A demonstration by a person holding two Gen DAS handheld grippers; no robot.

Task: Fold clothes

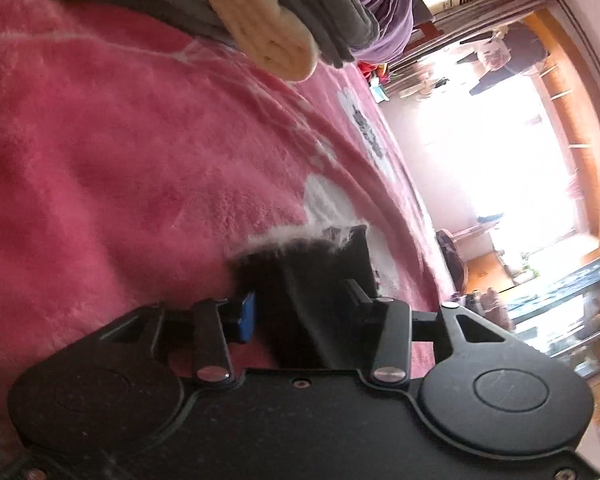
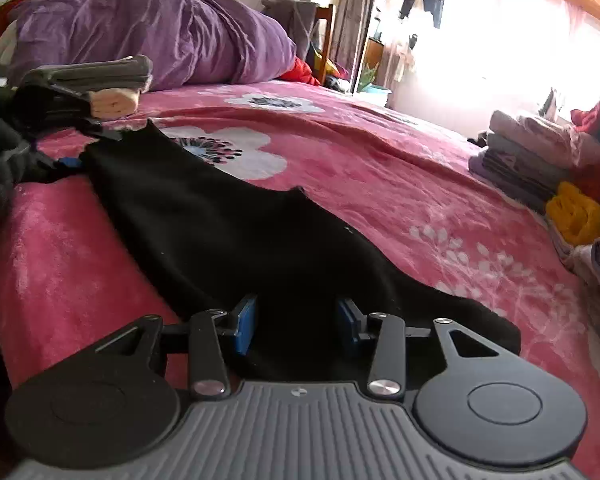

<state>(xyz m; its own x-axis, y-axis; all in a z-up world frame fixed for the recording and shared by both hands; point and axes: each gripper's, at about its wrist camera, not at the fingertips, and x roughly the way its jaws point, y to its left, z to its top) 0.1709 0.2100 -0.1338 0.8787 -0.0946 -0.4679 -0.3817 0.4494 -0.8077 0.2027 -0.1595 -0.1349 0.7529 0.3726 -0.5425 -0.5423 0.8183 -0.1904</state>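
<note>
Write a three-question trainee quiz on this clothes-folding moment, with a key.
1. True or false: the black garment lies stretched on the pink blanket between the two grippers.
2. What colour is the bedding heaped behind the folded grey stack? A) purple B) green C) white
3. Fill in: the yellow item sits in the clothes pile at the ____ edge of the right wrist view.

Key: 1 true; 2 A, the purple bedding; 3 right.

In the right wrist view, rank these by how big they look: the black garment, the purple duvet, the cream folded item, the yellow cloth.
1. black garment, though it lies nearest the camera
2. purple duvet
3. yellow cloth and cream folded item look about alike; not ranked.
</note>
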